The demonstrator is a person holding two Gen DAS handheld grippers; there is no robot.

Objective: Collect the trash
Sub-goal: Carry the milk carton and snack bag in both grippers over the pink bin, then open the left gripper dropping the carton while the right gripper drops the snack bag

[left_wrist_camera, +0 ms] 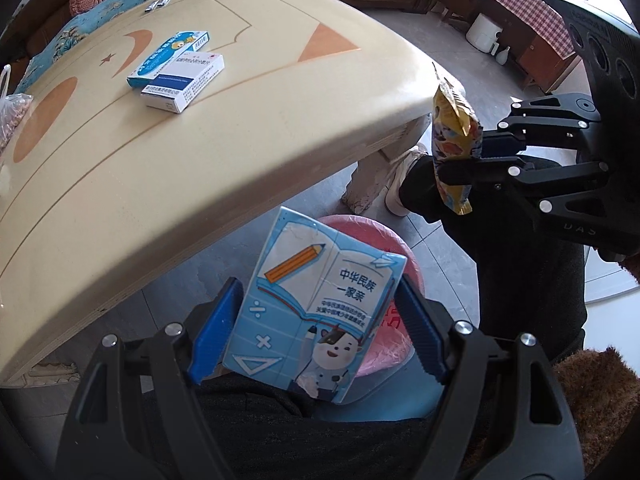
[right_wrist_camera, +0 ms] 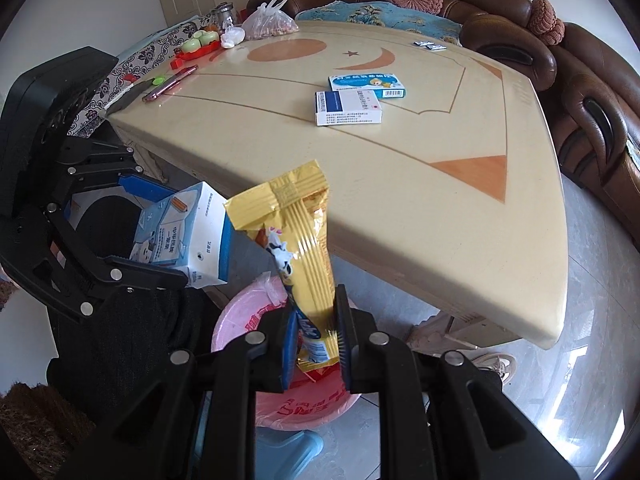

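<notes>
Held over the pink bin point(right_wrist_camera: 240, 332), lower centre: carton point(left_wrist_camera: 316, 304), light, crushable, clamped across its sides in my left gripper point(left_wrist_camera: 320, 328); wrapper point(right_wrist_camera: 300, 248), limp, slippery, pinched low in my right gripper point(right_wrist_camera: 316, 340).

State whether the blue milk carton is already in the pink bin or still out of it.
Out. The left gripper holds the blue milk carton in the air above the pink bin.

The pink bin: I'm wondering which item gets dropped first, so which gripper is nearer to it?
Hard to call. The left gripper holds the milk carton above the pink bin; the right gripper holds the snack wrapper over it too.
</notes>
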